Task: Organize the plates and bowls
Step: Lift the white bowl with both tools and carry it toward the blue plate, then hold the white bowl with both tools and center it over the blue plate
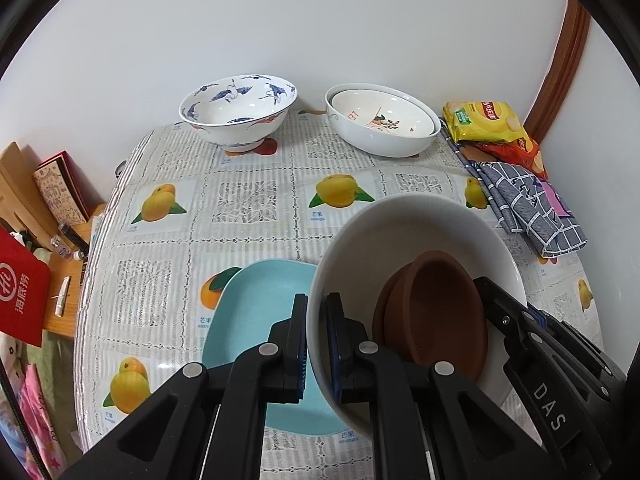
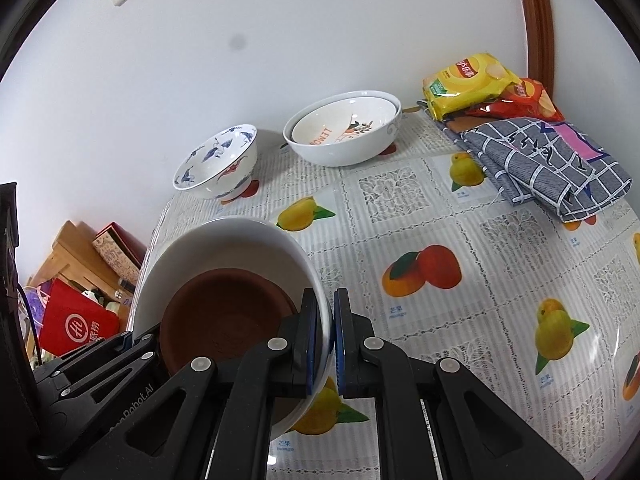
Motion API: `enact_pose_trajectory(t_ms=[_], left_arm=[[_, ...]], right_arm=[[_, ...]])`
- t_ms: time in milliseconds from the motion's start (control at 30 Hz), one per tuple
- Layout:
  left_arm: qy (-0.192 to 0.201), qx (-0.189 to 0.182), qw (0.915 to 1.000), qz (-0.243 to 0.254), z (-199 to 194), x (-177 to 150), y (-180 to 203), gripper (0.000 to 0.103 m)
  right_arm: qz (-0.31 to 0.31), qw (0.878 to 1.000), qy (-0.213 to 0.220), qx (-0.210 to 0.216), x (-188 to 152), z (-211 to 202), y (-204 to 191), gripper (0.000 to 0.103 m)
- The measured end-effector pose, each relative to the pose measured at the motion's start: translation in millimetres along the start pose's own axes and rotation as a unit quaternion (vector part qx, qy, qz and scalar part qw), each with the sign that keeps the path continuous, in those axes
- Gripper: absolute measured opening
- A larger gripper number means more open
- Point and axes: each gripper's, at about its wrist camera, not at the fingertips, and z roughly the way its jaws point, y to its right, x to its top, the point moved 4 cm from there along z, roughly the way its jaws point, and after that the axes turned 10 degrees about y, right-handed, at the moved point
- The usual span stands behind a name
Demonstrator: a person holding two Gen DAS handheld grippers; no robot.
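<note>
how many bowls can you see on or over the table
5, maybe more hidden: blue crane bowl at the back left; lemon bowl nested in a bigger white bowl; held white bowl containing a brown bowl.

Both views bright, even indoor light, soft shadows only. I see small glare spots on the blue plate (image 1: 256,320) and inside the crane bowl (image 1: 239,109). Heavy fisheye bend w/ black corners. Dark smudge on the wall (image 2: 237,43) in right view. Focus sharp; bench (image 2: 460,220) pattern crisp.
</note>
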Motion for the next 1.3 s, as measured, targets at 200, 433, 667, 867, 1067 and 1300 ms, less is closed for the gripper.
enact_pose_trajectory(t_ms=[200,433,667,867,1067,1300], left_arm=[[-0.001,0.006,1.0000,-0.002,0,0,-7,0.009],[-0.002,0.016,0.9999,-0.004,-1,-1,-17,0.009],[-0.004,0.021,0.9997,-0.009,1,-3,-26,0.009],[-0.005,0.026,0.9996,-0.013,3,-3,-33,0.009],[-0.006,0.032,0.9993,-0.019,5,-4,-45,0.009],[-0.008,0.033,0.9991,-0.026,8,-5,-55,0.009]], right_arm=[[0.001,1.000,0.000,0.005,-3,4,-5,0.008],[0.002,1.000,-0.002,0.017,-6,8,-13,0.008],[-0.003,1.000,-0.003,0.021,-10,12,-22,0.008],[-0.009,1.000,-0.006,0.023,-11,16,-28,0.008],[-0.019,0.999,-0.007,0.029,-13,24,-39,0.008],[-0.026,0.999,-0.012,0.034,-16,28,-47,0.008]])
